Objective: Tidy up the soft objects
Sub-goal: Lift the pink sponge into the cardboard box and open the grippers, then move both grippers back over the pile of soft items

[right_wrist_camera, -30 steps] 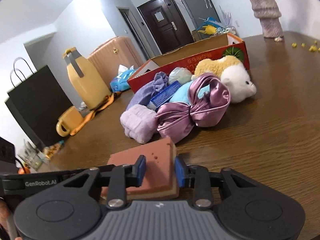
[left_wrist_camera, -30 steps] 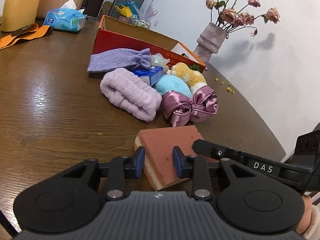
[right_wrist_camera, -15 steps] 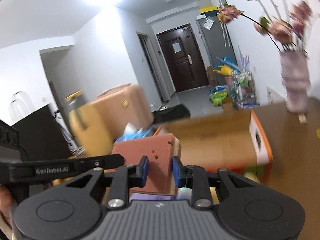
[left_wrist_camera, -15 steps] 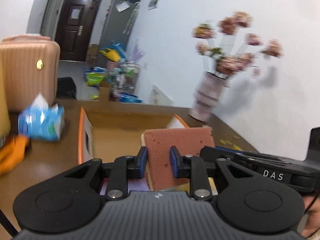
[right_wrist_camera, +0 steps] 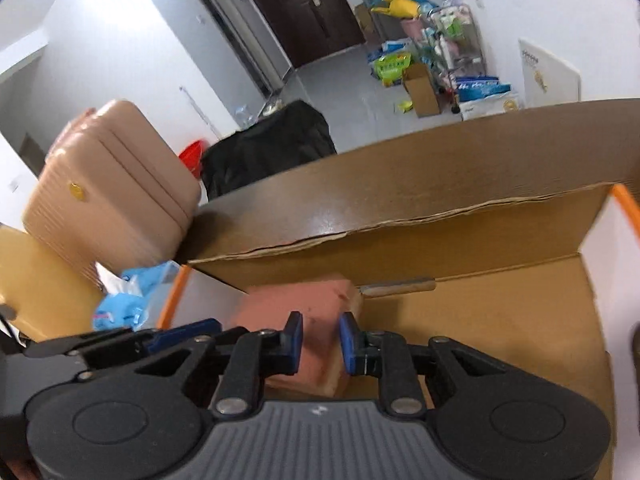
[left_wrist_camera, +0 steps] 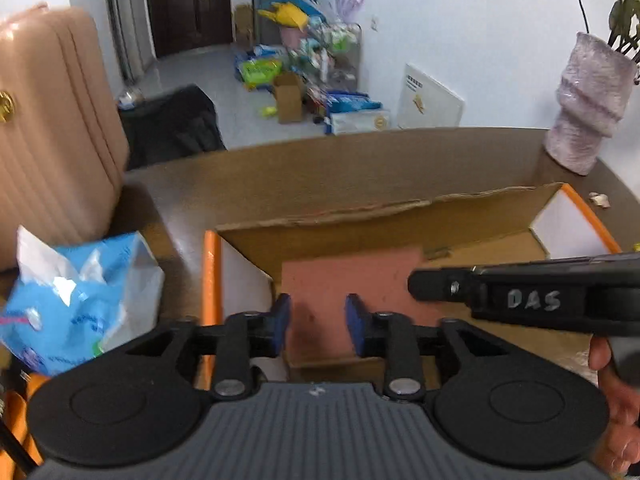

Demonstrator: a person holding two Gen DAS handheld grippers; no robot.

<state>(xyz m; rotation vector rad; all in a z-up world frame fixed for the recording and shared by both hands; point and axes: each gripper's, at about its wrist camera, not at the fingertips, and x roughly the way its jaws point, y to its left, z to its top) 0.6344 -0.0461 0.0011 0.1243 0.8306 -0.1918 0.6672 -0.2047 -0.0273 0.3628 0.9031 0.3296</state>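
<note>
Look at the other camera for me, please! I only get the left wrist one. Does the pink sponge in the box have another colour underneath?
Observer: Yes. The right wrist view shows a tan layer under the pink sponge.
Operator: Cool! Is anything hiding behind the suitcase?
Observer: A red tub peeks out between the suitcase and the black bag.
Operator: And what is left of the blue tissue pack?
Observer: A big yellow thing stands left of the tissue pack. The picture's edge cuts it off, so I cannot tell what it is.
</note>
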